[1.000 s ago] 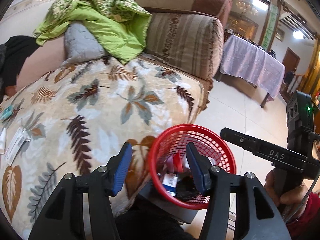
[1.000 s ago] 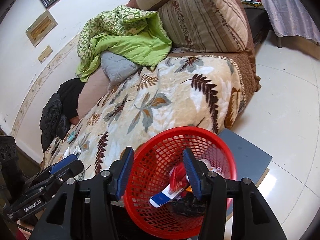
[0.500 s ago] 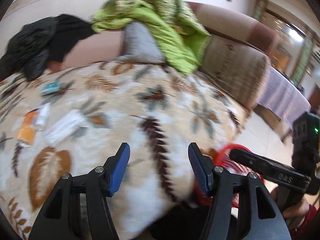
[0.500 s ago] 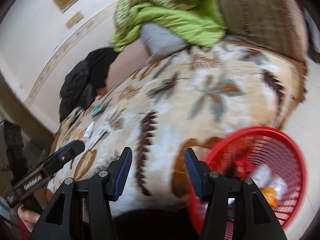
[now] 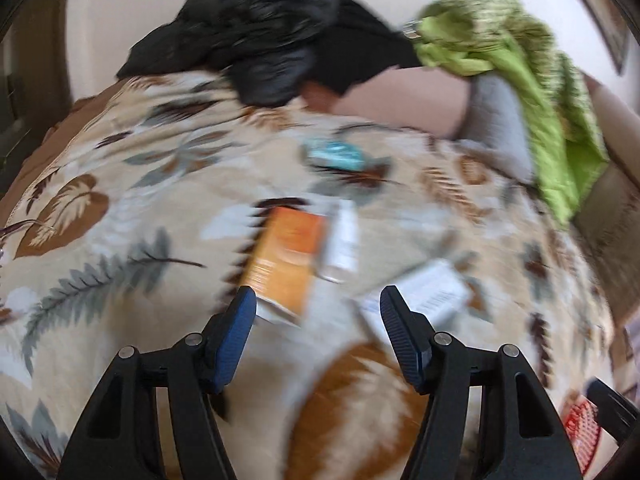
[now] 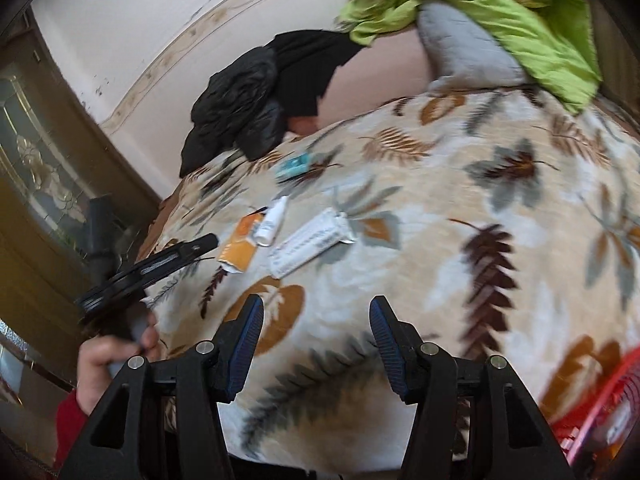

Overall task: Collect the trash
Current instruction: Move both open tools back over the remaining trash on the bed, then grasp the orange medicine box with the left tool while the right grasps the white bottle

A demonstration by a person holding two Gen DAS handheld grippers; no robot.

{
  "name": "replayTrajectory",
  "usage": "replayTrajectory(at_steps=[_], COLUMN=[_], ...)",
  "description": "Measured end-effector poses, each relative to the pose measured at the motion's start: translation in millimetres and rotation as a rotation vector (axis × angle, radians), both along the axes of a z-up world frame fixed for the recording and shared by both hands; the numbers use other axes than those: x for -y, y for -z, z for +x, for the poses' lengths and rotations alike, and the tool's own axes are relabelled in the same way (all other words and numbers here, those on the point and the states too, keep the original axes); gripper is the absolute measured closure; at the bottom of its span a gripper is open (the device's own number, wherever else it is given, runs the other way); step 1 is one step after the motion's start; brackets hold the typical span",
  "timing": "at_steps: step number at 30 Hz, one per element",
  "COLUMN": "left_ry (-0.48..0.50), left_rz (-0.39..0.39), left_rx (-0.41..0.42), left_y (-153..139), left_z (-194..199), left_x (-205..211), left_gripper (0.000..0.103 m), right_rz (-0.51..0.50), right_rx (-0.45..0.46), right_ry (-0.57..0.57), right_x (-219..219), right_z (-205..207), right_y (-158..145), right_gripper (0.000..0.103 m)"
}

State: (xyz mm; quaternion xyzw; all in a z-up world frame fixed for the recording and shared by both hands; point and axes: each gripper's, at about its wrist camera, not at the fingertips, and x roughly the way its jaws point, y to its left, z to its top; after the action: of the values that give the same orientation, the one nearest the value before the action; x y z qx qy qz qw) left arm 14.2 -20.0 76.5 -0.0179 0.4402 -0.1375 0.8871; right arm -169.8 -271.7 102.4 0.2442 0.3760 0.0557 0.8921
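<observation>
Both grippers hung over a sofa draped in a leaf-print blanket (image 6: 460, 208). The left gripper (image 5: 314, 326), jaws wide apart and gripping nothing, hovered just above an orange packet (image 5: 286, 258), with a small white bottle (image 5: 342, 240) touching the packet's far side and a white box (image 5: 428, 294) beside the right finger. A teal wrapper (image 5: 336, 155) lay farther toward the sofa back, near a black jacket (image 5: 256, 40). The right gripper (image 6: 316, 334), jaws likewise apart and empty, hung nearer the blanket's front edge, the red basket (image 6: 600, 404) at its lower right. A green quilt (image 6: 500, 12) was heaped at the back.
</observation>
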Motion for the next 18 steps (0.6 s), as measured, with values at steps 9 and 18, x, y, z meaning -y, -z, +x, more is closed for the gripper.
replayTrajectory(at_steps=[9, 18], left_ry=[0.006, -0.06], left_rz=[0.03, 0.0], left_rx=[-0.124, -0.114], left_y=[51.9, 60.9], left_z=[50.3, 73.9], left_x=[5.0, -12.5], left_gripper=[0.04, 0.053], right_rz=[-0.011, -0.003], right_rx=[-0.037, -0.067], right_ry=[-0.034, -0.077], right_x=[-14.7, -36.9], right_z=[46.8, 113.0], right_y=[11.8, 13.3], right_gripper=[0.044, 0.044])
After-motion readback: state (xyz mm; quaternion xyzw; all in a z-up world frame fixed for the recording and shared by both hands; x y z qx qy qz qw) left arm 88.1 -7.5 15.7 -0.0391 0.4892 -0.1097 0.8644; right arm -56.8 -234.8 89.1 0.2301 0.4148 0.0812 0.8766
